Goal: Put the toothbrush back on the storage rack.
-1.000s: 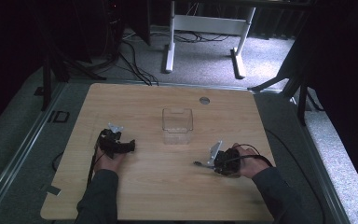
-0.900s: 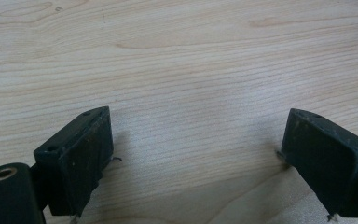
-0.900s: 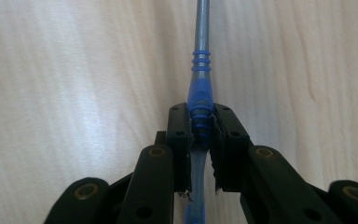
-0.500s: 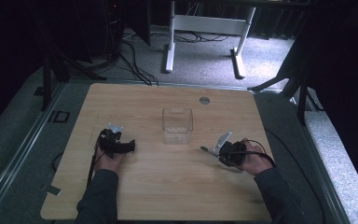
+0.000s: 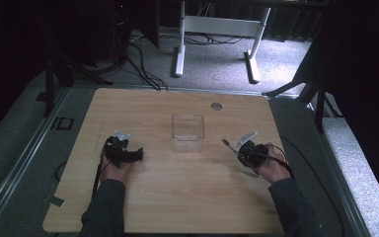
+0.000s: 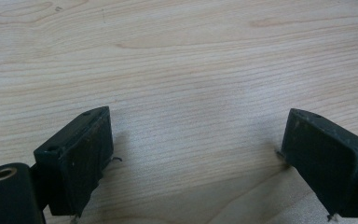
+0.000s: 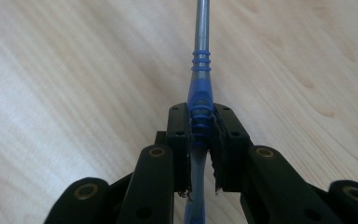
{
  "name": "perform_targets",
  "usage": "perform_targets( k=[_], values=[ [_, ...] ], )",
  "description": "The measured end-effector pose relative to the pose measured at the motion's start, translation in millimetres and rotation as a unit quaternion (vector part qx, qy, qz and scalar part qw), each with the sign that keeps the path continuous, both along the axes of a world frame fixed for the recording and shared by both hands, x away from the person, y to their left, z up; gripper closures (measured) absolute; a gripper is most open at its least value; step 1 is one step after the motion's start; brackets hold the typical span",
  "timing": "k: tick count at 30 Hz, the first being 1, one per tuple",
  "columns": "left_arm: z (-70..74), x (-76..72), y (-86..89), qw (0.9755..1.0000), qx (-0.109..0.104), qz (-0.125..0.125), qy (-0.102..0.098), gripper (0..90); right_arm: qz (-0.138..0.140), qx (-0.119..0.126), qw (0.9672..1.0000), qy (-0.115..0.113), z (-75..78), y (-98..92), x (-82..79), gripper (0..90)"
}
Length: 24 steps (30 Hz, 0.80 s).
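A tool with a ribbed blue handle [image 7: 200, 88] and a grey metal shaft [image 7: 201, 28] is clamped between the jaws of my right gripper [image 7: 200, 116]. In the high view the right gripper [image 5: 238, 148] is at the table's right, and the tool's tip [image 5: 226, 143] points left toward a clear plastic container [image 5: 188, 140] at the table's middle. My left gripper [image 5: 137, 154] rests at the left of the wooden table [image 5: 177, 197]. Its jaws stand wide apart over bare wood, and nothing is between them [image 6: 196, 140].
A round grommet hole [image 5: 216, 105] sits near the table's far edge. Beyond the table a white desk frame [image 5: 217, 29] and cables [image 5: 138, 59] lie on the grey floor. Black stand legs [image 5: 306, 89] reach toward the table's far right corner.
My right gripper has moved to the right and a little farther from the person, carrying the blue-handled tool. The left gripper has stayed in place.
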State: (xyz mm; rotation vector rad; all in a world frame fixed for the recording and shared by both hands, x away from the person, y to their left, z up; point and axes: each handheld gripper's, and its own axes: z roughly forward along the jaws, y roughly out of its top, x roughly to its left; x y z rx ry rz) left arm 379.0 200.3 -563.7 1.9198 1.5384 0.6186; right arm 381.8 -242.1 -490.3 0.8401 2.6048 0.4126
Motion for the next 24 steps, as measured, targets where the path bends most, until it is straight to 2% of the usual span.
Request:
perform_targets(
  k=[11, 20, 24],
  values=[
    [-0.1, 0.0, 0.0, 1.0000, 0.000, 0.000, 0.000, 9.1, -0.061, 0.018, 0.9977, -0.025, 4.3, -6.8, 4.4, 78.5],
    [0.0, 0.0, 0.0, 1.0000, 0.000, 0.000, 0.000, 9.1, -0.097, 0.035, 0.9940, -0.038, 3.6, -10.2, 8.1, 78.5],
    [0.0, 0.0, 0.0, 1.0000, 0.000, 0.000, 0.000, 9.2, -0.117, 0.047, 0.9909, -0.047, 4.1, -10.4, 9.3, 78.5]
  ],
)
